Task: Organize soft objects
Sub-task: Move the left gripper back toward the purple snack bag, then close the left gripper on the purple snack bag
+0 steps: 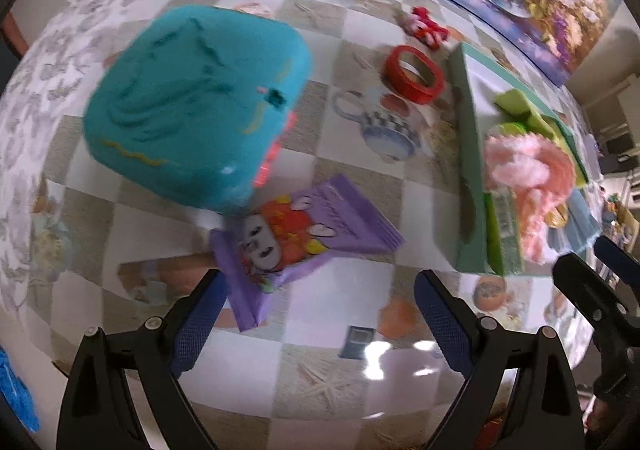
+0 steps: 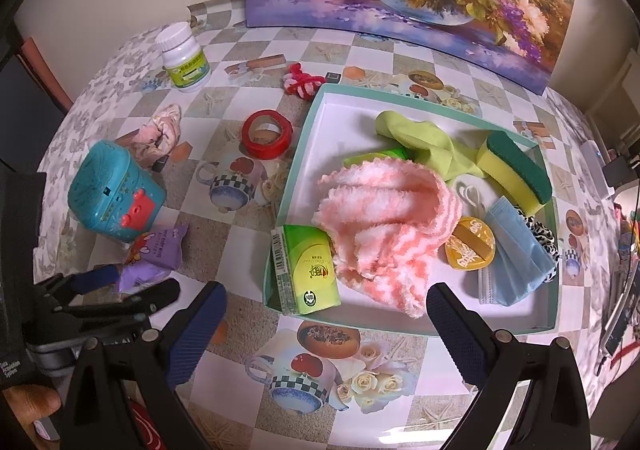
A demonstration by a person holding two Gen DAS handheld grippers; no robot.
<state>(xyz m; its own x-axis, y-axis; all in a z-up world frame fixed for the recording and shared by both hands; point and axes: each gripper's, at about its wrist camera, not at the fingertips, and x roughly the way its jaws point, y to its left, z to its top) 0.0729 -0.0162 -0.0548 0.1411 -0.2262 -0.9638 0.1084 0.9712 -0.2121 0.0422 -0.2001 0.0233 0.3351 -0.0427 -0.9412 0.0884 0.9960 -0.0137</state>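
Purple crinkly tissue packet (image 1: 304, 238) lay just ahead of the left gripper (image 1: 320, 314), jaws spread and empty. Lower frame, the right gripper (image 2: 326, 324) hovered open before the teal shallow cardboard tray (image 2: 298, 153).

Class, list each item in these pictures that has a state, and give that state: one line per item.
left gripper: open, holding nothing
right gripper: open, holding nothing
purple packet: on table, outside box
box: lidless, partly filled
white bottle: capped, upright
pink cloth: crumpled, in box
scrunchie: on table

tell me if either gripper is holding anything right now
Nothing is held. The left gripper is open, its left finger next to the purple packet. The right gripper is open and empty in front of the tray.
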